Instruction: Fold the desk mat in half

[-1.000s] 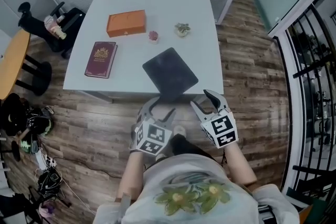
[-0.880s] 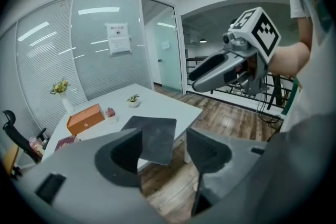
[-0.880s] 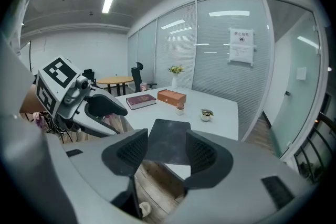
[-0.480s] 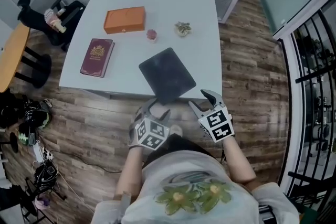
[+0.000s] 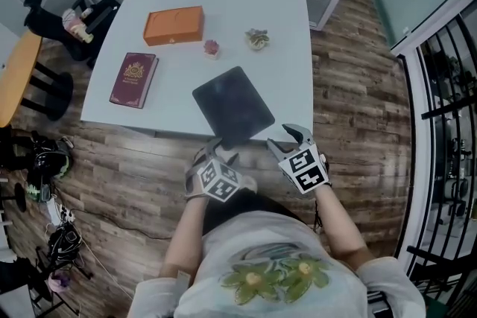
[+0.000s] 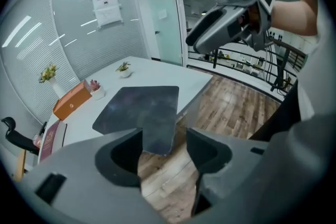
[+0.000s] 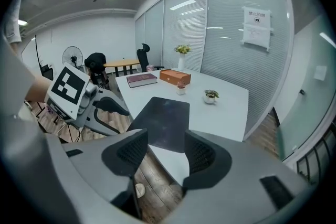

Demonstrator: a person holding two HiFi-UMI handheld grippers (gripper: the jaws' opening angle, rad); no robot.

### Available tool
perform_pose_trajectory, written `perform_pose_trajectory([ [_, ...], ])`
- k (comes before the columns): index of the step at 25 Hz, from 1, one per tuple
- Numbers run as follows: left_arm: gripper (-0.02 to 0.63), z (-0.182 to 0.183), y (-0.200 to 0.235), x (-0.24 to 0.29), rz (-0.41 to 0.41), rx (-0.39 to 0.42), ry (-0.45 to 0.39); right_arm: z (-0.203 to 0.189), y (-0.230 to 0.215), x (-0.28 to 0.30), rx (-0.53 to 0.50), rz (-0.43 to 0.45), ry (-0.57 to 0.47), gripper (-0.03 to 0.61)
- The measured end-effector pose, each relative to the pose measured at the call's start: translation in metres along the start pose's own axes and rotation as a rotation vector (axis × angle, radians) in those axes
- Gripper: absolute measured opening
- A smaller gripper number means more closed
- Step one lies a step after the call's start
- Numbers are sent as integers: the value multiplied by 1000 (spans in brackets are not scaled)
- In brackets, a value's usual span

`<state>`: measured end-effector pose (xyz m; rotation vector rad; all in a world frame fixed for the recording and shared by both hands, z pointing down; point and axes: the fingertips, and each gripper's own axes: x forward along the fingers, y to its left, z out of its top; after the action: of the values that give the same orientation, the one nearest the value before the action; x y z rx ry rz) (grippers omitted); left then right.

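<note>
Low in the head view, centre bottom, the person wears a pale short-sleeved shirt (image 5: 268, 268) printed with green leaves and yellow blossoms across the front. The left gripper (image 5: 215, 155) and right gripper (image 5: 285, 139) are moulded grey plastic with curved jaws. Each carries a white cube (image 5: 220, 184) with black square markers. In the right gripper view, low centre, the dark inner pads (image 7: 200, 155) are finely ribbed.

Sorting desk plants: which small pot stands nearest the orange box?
The pink pot, just beside the box; the green pot stands farther away.
</note>
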<state>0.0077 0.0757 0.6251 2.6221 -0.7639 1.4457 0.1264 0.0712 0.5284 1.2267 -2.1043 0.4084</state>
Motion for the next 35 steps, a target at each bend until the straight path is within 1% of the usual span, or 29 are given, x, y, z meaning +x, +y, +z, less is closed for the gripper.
perform_pose_trajectory([
  [2, 245, -7, -1, 9, 11, 0, 31, -3, 0, 2, 0, 5, 6, 219],
  [5, 244, -15, 1, 21, 48, -11, 62, -5, 3, 6, -11, 15, 13, 219],
  [7, 244, -20, 4, 28, 68, -5, 84, -7, 5, 8, -25, 21, 20, 219],
  [13, 244, -37, 1, 49, 112, 77, 155, -13, 10, 18, -42, 37, 38, 219],
  [15, 244, -41, -1, 54, 124, 97, 167, -15, 10, 20, -36, 40, 43, 219],
  [21, 224, -47, -2, 58, 138, 103, 176, -20, 6, 27, -38, 43, 71, 219],
  [23, 211, -47, 0, 58, 150, 101, 164, -21, 6, 30, -38, 44, 77, 219],
  [25, 184, -45, 3, 57, 156, 94, 154, -22, 5, 33, -39, 46, 84, 219],
  [29, 151, -42, 1, 54, 125, 85, 137, -29, 3, 39, -36, 46, 104, 219],
  [32, 91, -41, -4, 51, 86, 73, 113, -32, 1, 45, -33, 44, 117, 219],
  [35, 32, -39, -6, 45, 56, 19, 83, -33, -2, 49, -34, 44, 123, 219],
])
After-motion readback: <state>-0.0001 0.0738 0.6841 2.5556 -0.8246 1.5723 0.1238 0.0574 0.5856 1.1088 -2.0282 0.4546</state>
